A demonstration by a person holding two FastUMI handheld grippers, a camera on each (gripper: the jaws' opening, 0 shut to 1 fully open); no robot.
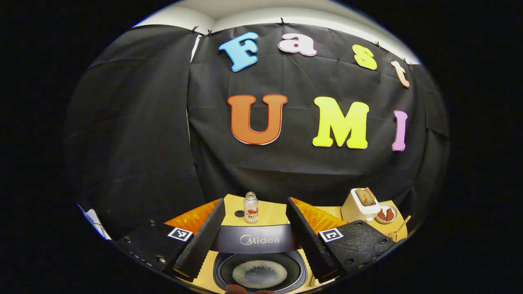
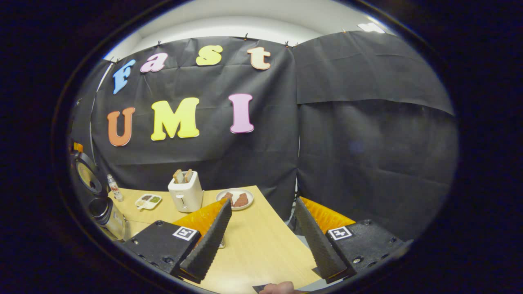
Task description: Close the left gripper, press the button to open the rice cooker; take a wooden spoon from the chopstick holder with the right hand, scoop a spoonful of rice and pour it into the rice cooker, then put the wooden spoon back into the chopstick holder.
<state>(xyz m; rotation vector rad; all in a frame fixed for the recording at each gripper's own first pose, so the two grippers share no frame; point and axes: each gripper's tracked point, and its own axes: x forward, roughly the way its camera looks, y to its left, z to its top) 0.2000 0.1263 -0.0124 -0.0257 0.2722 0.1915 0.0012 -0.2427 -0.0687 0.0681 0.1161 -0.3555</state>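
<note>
open black rice cooker point(image 1: 261, 261), rice inside, directly below spread left gripper point(image 1: 255, 241) | right gripper point(image 2: 263, 241) spread, empty, over wooden table point(image 2: 253, 245)

The bench point(image 2: 261, 245) is smooth, pale wood. The rice cooker point(image 1: 260, 240) has a glossy dark plastic lid and a matt black pot. The toaster point(image 2: 186, 192) is smooth white plastic; each hand-held gripper's fingers point(image 2: 210, 241) are ribbed matt black.

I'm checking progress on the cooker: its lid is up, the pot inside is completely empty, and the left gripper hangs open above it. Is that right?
Not quite. The rice cooker has its lid up and the left gripper hangs open above it, but the pot isn't empty: a ring of white rice lies on its bottom, as the left gripper view shows.
</note>
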